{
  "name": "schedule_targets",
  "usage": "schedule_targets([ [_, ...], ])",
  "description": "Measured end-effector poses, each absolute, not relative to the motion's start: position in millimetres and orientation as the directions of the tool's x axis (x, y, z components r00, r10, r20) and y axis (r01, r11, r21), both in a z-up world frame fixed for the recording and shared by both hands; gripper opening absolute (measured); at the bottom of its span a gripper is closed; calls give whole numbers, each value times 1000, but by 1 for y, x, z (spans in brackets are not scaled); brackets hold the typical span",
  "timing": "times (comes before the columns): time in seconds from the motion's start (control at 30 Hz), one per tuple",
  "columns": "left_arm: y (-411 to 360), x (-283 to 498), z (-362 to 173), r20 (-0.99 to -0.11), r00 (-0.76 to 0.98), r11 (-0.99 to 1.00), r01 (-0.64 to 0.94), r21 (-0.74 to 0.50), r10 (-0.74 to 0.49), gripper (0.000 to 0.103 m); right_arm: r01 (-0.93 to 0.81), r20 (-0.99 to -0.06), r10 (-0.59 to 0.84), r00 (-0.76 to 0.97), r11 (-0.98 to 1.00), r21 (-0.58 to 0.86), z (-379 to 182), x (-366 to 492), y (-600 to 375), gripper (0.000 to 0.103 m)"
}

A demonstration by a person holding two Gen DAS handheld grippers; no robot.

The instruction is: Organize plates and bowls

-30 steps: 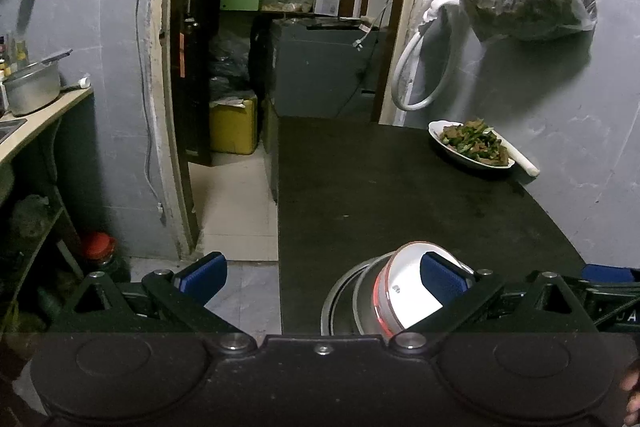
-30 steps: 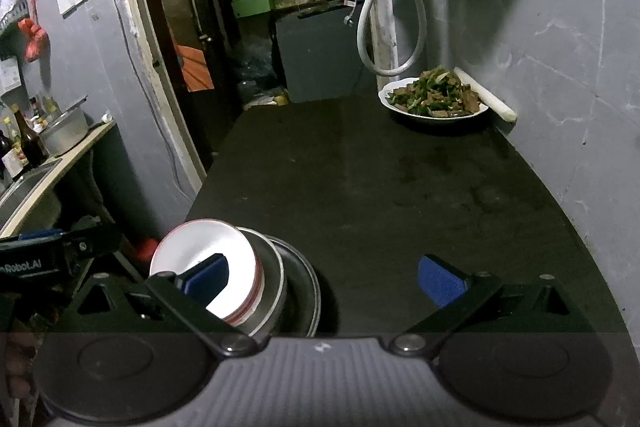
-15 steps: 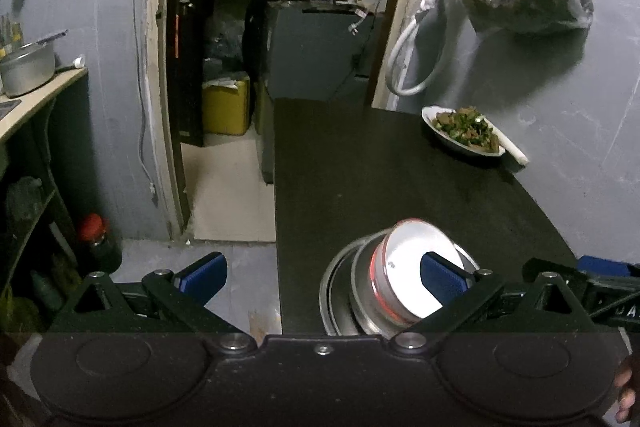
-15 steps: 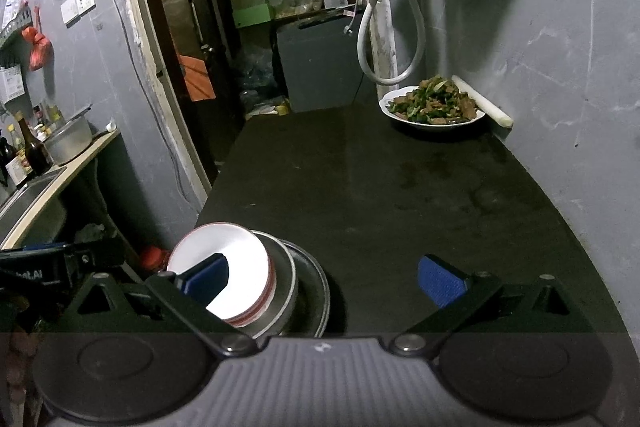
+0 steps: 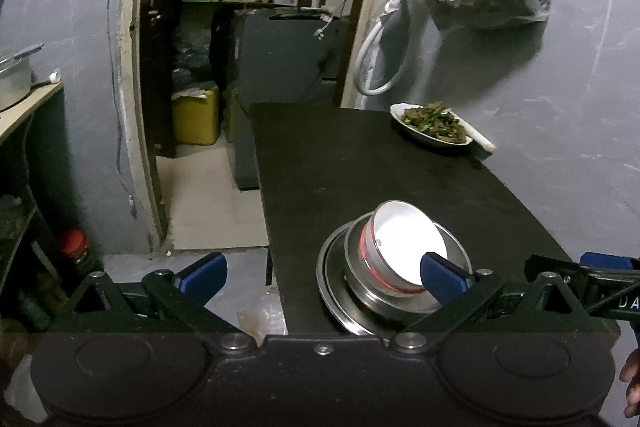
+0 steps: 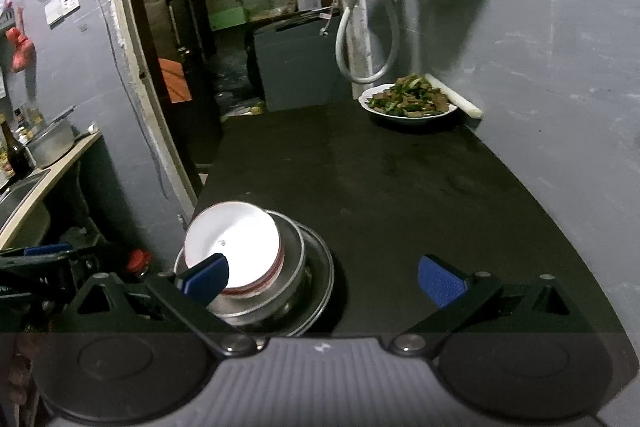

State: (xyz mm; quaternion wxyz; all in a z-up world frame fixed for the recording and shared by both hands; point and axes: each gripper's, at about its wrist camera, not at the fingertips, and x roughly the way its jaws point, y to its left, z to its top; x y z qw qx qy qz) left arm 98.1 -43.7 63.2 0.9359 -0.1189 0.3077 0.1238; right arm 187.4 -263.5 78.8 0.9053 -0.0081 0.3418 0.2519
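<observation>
Left wrist view: The left gripper (image 5: 322,273) has its fingers spread wide and holds nothing. The left pad hangs past the table's left edge, over the floor. The right pad overlaps the near right rim of the white bowl (image 5: 404,247); contact cannot be confirmed. The white bowl, with a red band on its outer wall, sits tilted inside a metal bowl (image 5: 454,255), which rests on a metal plate (image 5: 332,279). This stack stands on the black table (image 5: 360,167) near its front left corner. A plate of food (image 5: 434,125) sits at the far right corner, next to the grey wall, with a white stick (image 5: 478,139) just beside it. Part of the right gripper (image 5: 600,267) shows at the right edge of the frame.

Right wrist view: The right gripper (image 6: 323,277) is also spread wide and grips nothing. Its left pad lies in front of the white bowl's (image 6: 232,239) near rim; its right pad is over bare table (image 6: 400,187), well apart from the stack. The metal bowl (image 6: 294,259) and metal plate (image 6: 324,267) show beneath the white bowl, close to the table's left edge. The plate of food (image 6: 408,101) is at the far right corner. The left gripper (image 6: 48,255) appears at the left, beyond the table's left edge.
</observation>
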Motion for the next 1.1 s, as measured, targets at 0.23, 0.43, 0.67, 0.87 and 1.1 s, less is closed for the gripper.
schedule_targets([
  [0.23, -47, 75, 70, -581, 802, 957, -257, -131, 136, 102, -426, -604, 426, 674, 891, 153, 85, 155, -268, 103],
  [0.43, -44, 58, 75, -564, 816, 960, -246, -134, 131, 102, -418, -586, 421, 692, 896, 151, 92, 136, -268, 103],
  [0.67, -35, 41, 75, -553, 825, 958, -239, -158, 114, 102, -412, -578, 419, 701, 899, 152, 94, 118, -264, 103],
  [0.87, -29, 27, 70, -548, 830, 957, -232, -174, 102, 102, -402, -586, 402, 704, 905, 138, 91, 99, -260, 103],
  [1.1, -25, 16, 65, -546, 834, 956, -220, -192, 82, 102, -393, -590, 381, 712, 912, 114, 91, 80, -258, 103],
])
